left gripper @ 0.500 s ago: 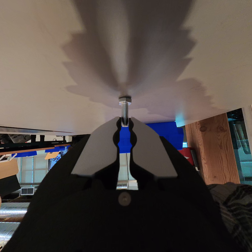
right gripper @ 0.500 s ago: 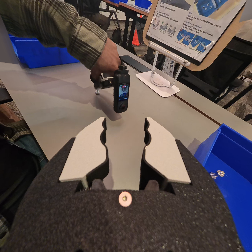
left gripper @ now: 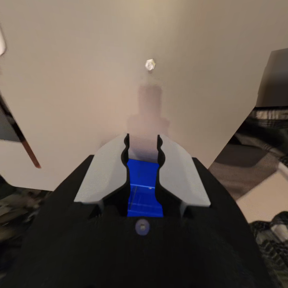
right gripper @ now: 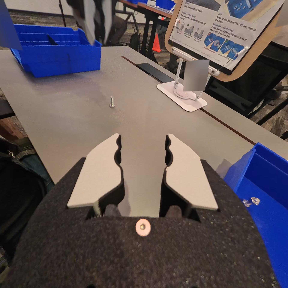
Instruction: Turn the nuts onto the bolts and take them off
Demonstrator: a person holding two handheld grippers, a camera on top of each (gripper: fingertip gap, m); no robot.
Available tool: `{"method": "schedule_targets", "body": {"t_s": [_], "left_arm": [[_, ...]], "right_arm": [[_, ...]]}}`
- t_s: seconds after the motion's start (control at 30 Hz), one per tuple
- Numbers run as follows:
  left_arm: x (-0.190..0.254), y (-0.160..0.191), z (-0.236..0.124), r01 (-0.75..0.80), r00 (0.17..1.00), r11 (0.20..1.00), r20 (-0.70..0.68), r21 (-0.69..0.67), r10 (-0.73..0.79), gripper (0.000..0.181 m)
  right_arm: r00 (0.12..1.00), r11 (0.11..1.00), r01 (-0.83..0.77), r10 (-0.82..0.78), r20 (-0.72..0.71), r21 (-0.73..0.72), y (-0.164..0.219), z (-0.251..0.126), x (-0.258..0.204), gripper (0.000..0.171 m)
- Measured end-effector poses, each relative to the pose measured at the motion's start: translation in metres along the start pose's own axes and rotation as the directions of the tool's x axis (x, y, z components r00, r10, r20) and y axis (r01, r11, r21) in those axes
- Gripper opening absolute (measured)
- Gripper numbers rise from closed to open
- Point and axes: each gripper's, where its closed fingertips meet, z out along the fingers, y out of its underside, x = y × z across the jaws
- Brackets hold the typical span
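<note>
A silver bolt [right gripper: 112,102] stands alone on its head on the grey table [right gripper: 62,112], thread up. In the left wrist view it shows from above [left gripper: 150,64], small and blurred. My left gripper [left gripper: 142,137] is open and empty, raised well above the bolt; it also shows as a blurred shape at the top of the right wrist view [right gripper: 99,41]. My right gripper [right gripper: 143,140] is open and empty, low over the table's near side, with the bolt ahead and to its left. Two small nuts [right gripper: 251,202] lie in the blue bin [right gripper: 265,176] at the right.
A second blue bin [right gripper: 59,53] with dividers stands at the back left of the table. A white stand [right gripper: 182,96] holding an instruction board [right gripper: 218,29] is at the back right. A dark seam [right gripper: 226,124] runs along the table's right side.
The left gripper has let go of the bolt, opened and pulled up and away. The bolt stays upright on the table. The right gripper has stayed open and hardly moved.
</note>
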Motion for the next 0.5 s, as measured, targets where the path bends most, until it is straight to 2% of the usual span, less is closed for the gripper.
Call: {"method": "schedule_targets", "body": {"t_s": [0.03, 0.13, 0.23, 0.37, 0.5], "left_arm": [[-0.004, 0.019, -0.016, 0.057, 0.998, 0.994, 0.016, 0.098, -0.058, 0.033], [-0.015, 0.09, -0.046, 0.231, 0.962, 0.915, 0.062, 0.332, -0.265, 0.032], [-0.011, 0.174, -0.037, 0.38, 0.887, 0.817, 0.081, 0.434, -0.455, 0.032], [0.022, 0.259, 0.021, 0.538, 0.797, 0.708, -0.001, 0.457, -0.604, 0.027], [0.057, 0.296, 0.088, 0.593, 0.788, 0.711, -0.089, 0.378, -0.61, 0.025]], "right_arm": [[1.0, 1.0, -0.002, 0.002, 0.003, -0.001, 0.0, 0.003, 0.001, 0.054], [1.0, 1.0, -0.001, 0.001, 0.021, 0.002, 0.0, 0.014, 0.001, 0.054], [0.999, 1.0, -0.002, 0.002, 0.048, 0.006, -0.002, 0.028, 0.001, 0.054], [0.997, 1.0, 0.007, -0.006, 0.081, -0.003, -0.005, 0.044, -0.001, 0.054], [0.994, 1.0, 0.024, -0.023, 0.106, -0.011, -0.012, 0.054, -0.004, 0.054]]}}
